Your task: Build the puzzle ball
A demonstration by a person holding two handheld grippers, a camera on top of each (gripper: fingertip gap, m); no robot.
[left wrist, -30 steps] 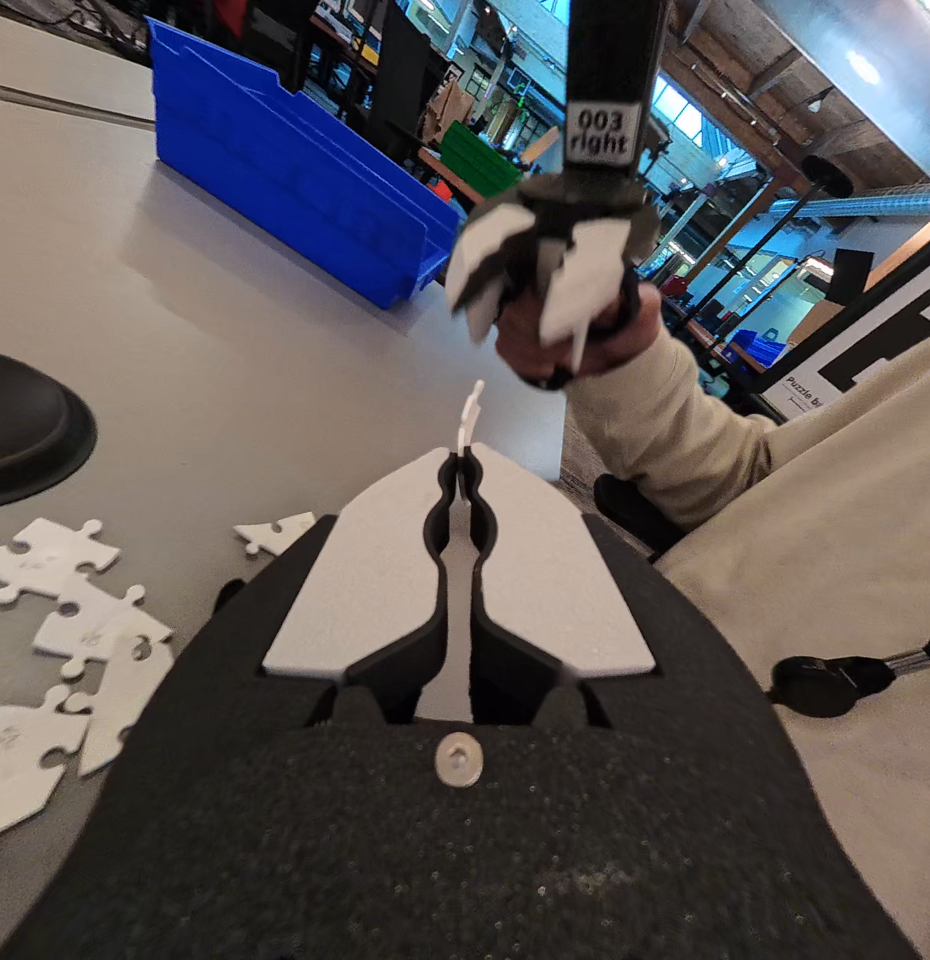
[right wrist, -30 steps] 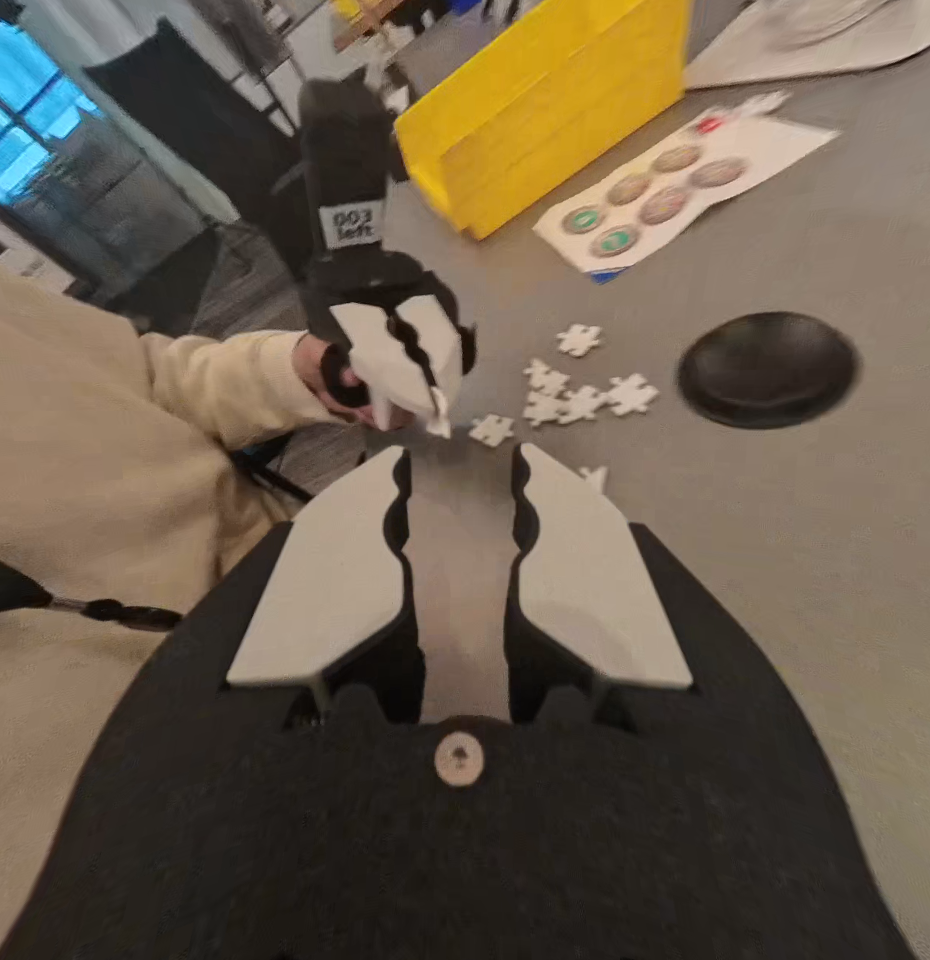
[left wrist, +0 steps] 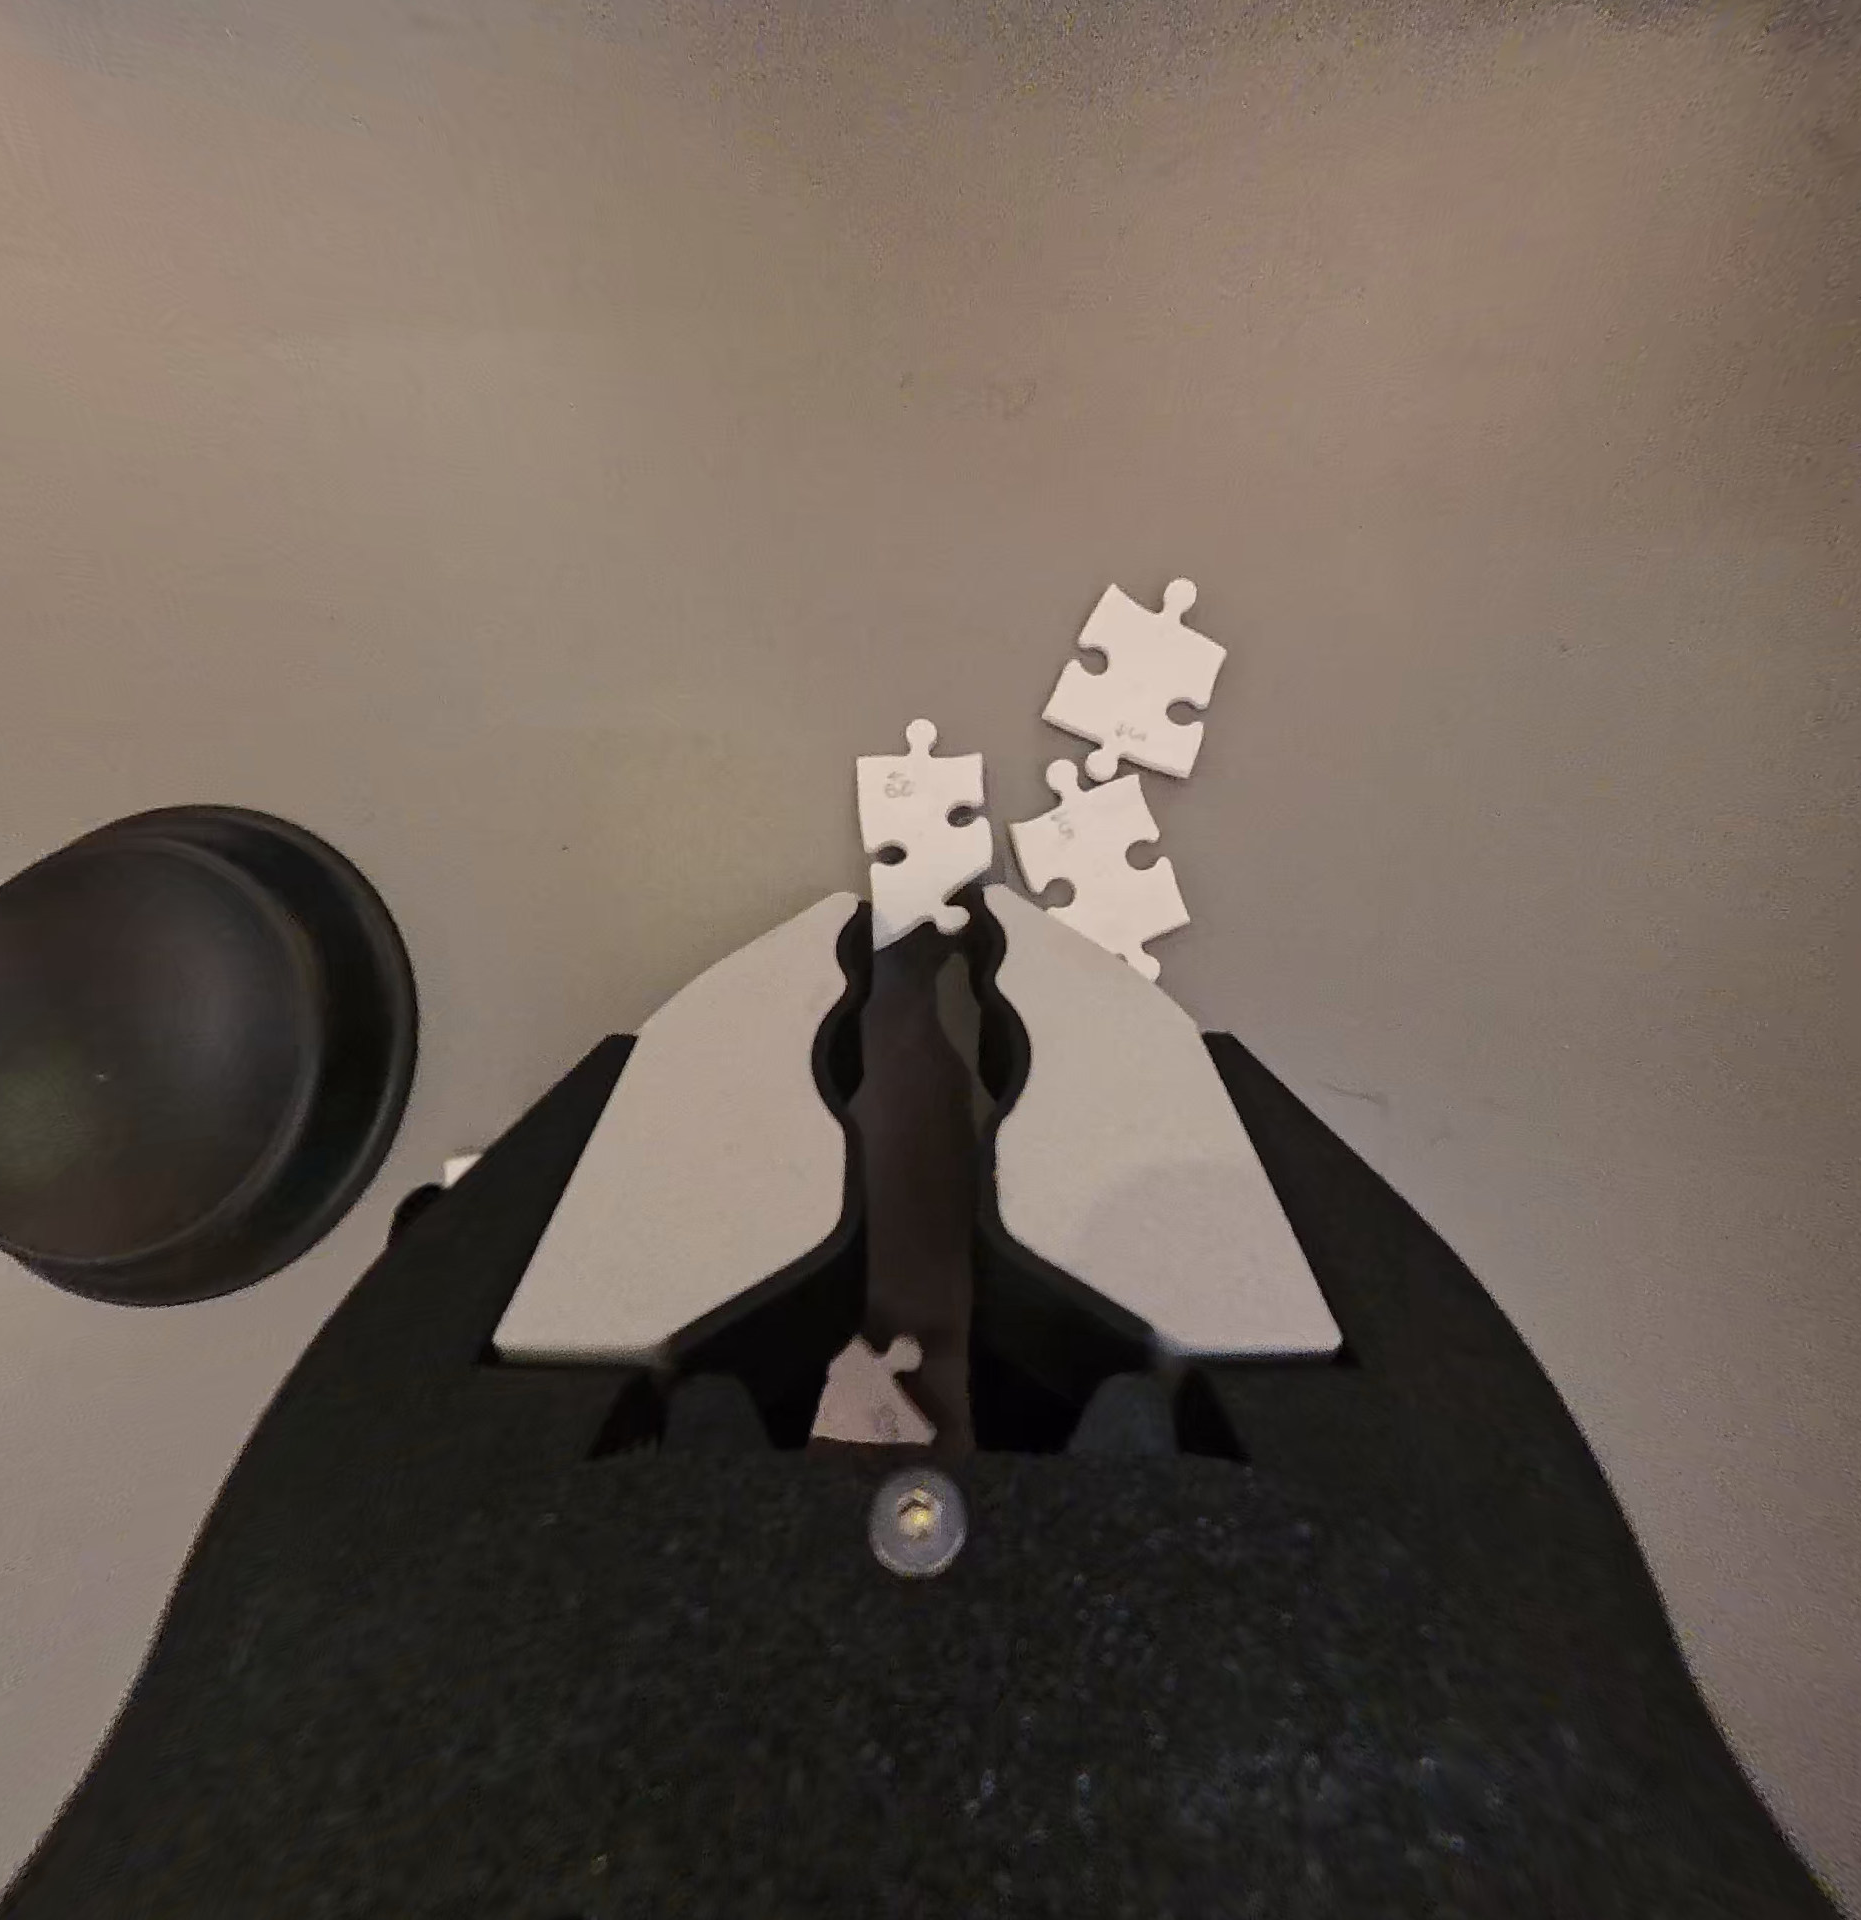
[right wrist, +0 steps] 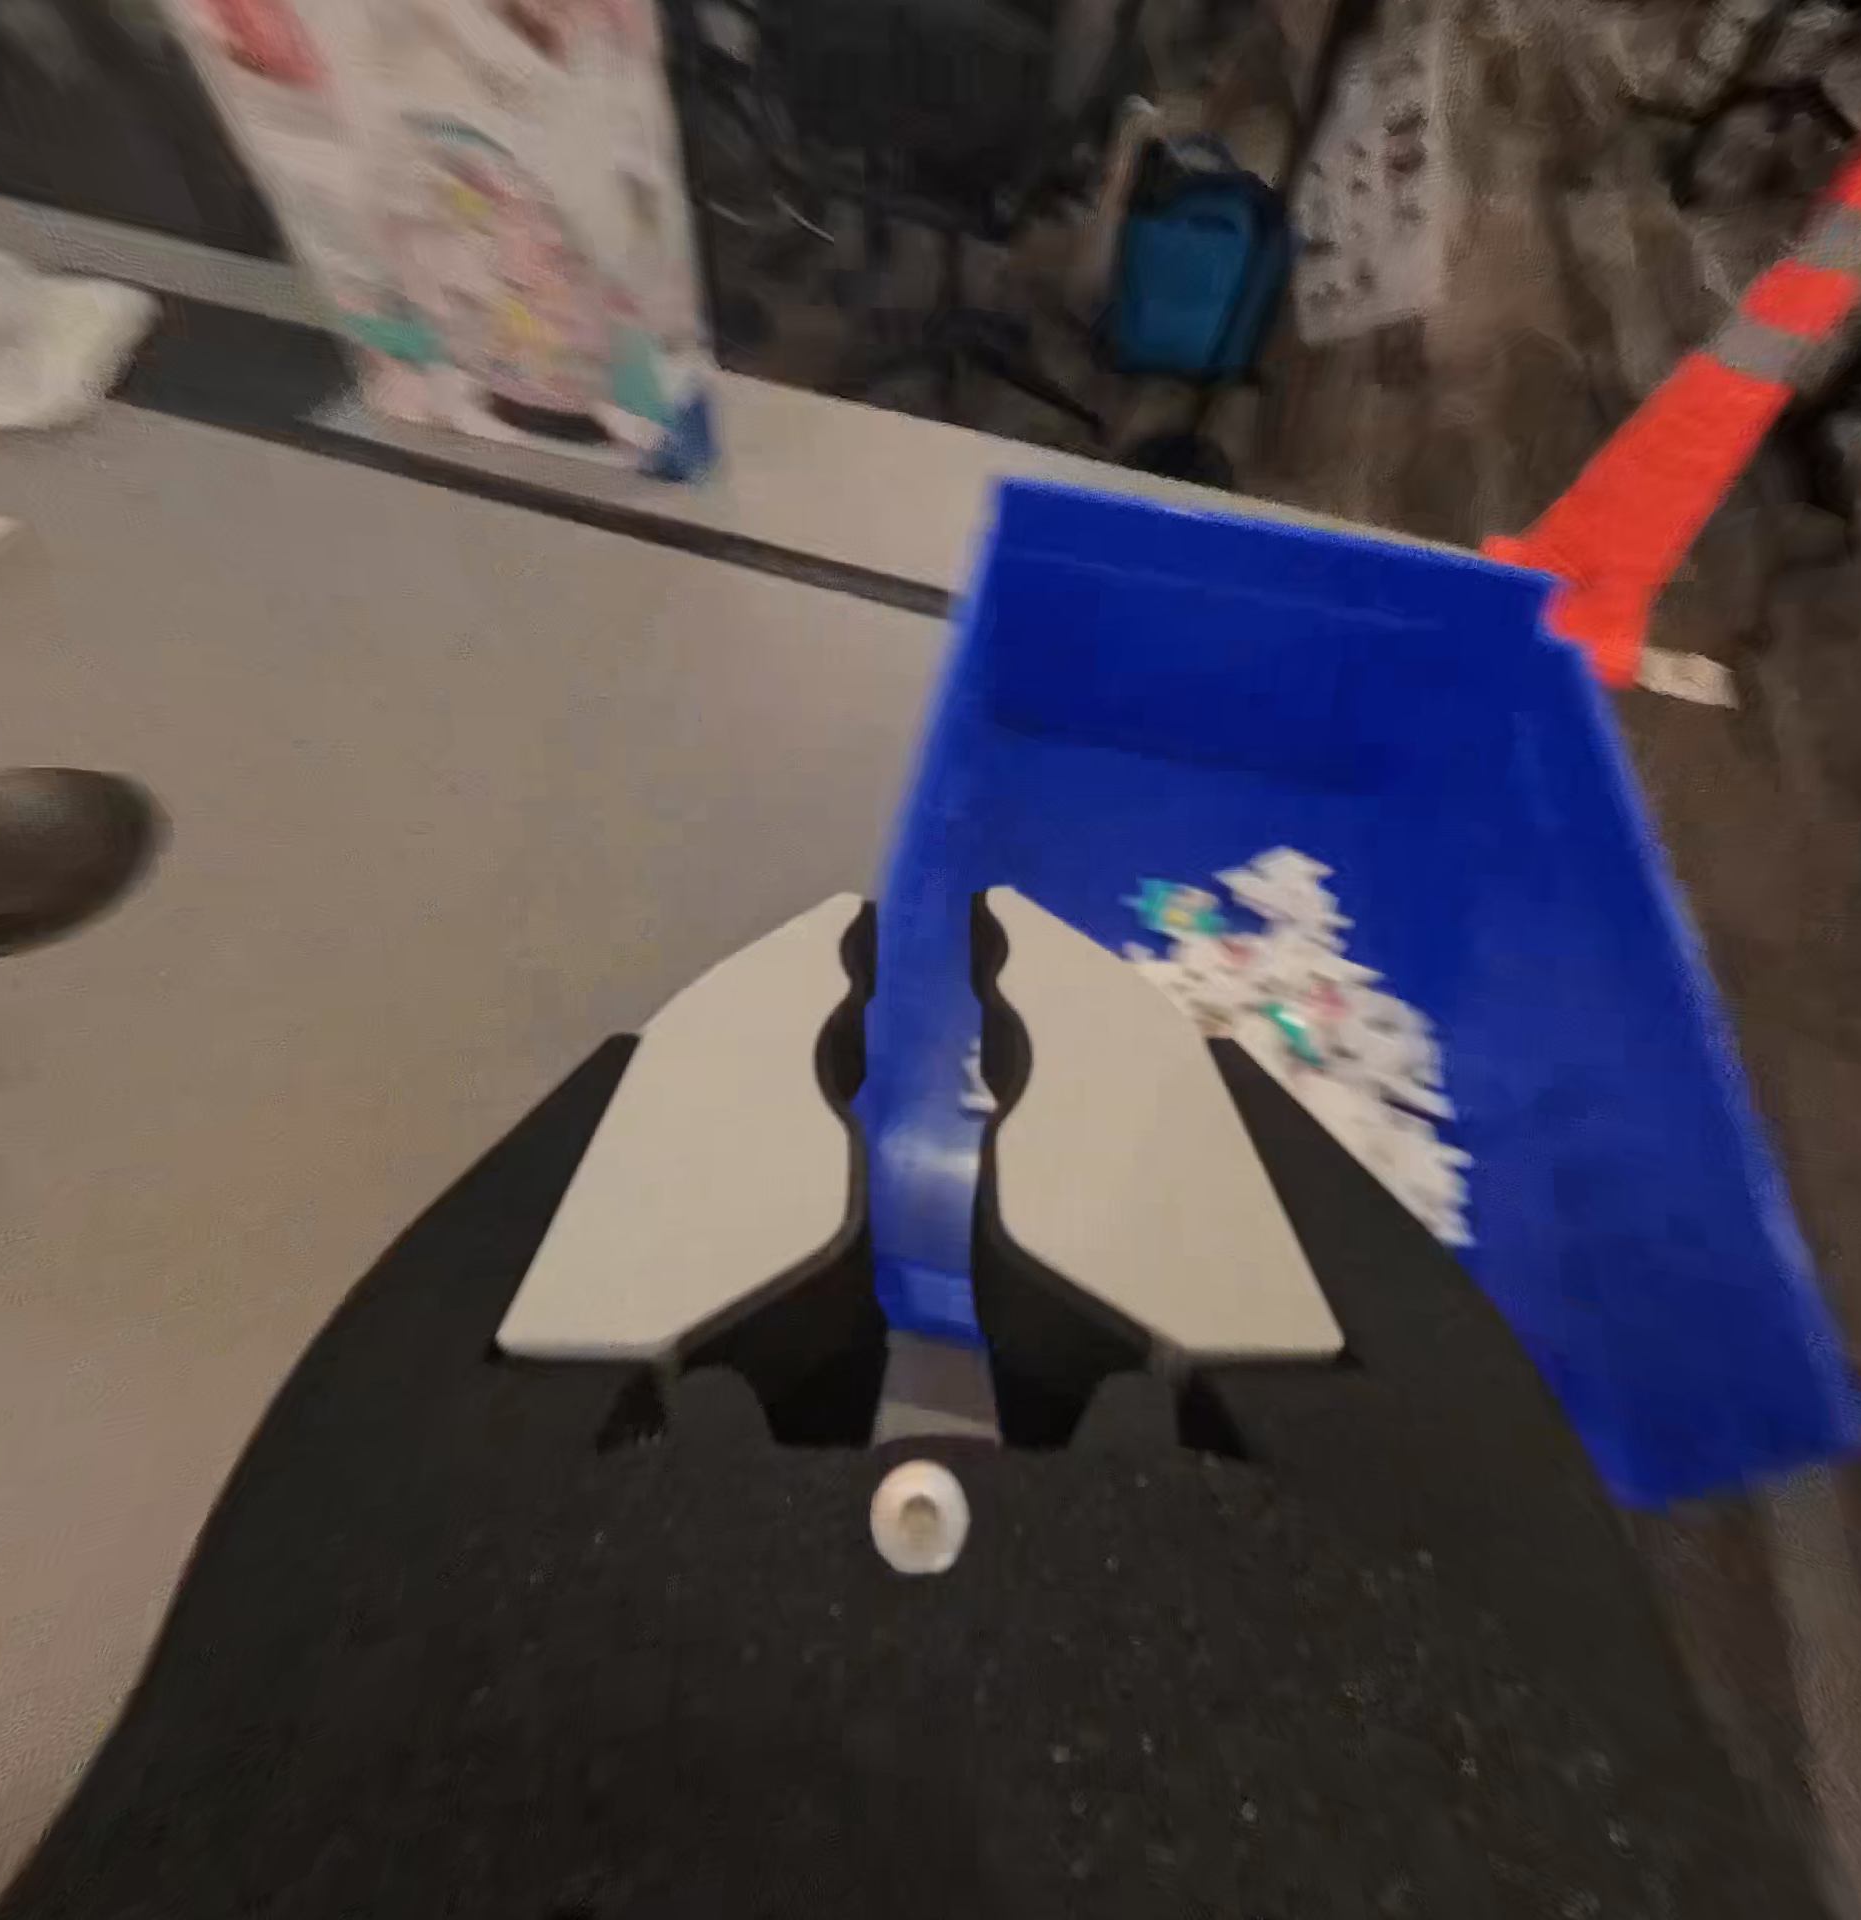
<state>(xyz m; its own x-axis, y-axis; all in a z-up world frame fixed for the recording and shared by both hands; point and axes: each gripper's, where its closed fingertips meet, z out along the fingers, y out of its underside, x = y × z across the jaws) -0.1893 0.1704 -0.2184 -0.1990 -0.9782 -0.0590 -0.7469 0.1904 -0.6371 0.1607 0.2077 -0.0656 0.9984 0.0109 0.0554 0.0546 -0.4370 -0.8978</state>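
In the left wrist view I look straight down on the grey table (left wrist: 905,364). My left gripper (left wrist: 926,909) has its jaws a narrow gap apart. A white puzzle piece (left wrist: 921,821) lies face up with its lower end between the fingertips. I cannot tell if they touch it. Two more white pieces (left wrist: 1139,681) (left wrist: 1102,873) lie just right of it, and another (left wrist: 869,1392) shows through the gap under the gripper. My right gripper (right wrist: 926,909) is empty, with its jaws a narrow gap apart. It points at the near wall of a blue bin (right wrist: 1269,707) holding several puzzle pieces (right wrist: 1310,997). That view is blurred.
A black round dome (left wrist: 178,1049) sits on the table left of the left gripper and also shows in the right wrist view (right wrist: 43,852). An orange cone (right wrist: 1684,416) stands on the floor beyond the bin. A printed sheet (right wrist: 490,208) stands at the table's far side. Across from one pair of fingers to the other is roughly 40 centimetres.
My left gripper has swung down from facing the other gripper to facing the table, and its jaws have parted. My right gripper has turned from the left gripper to the blue bin, and its jaws have narrowed.
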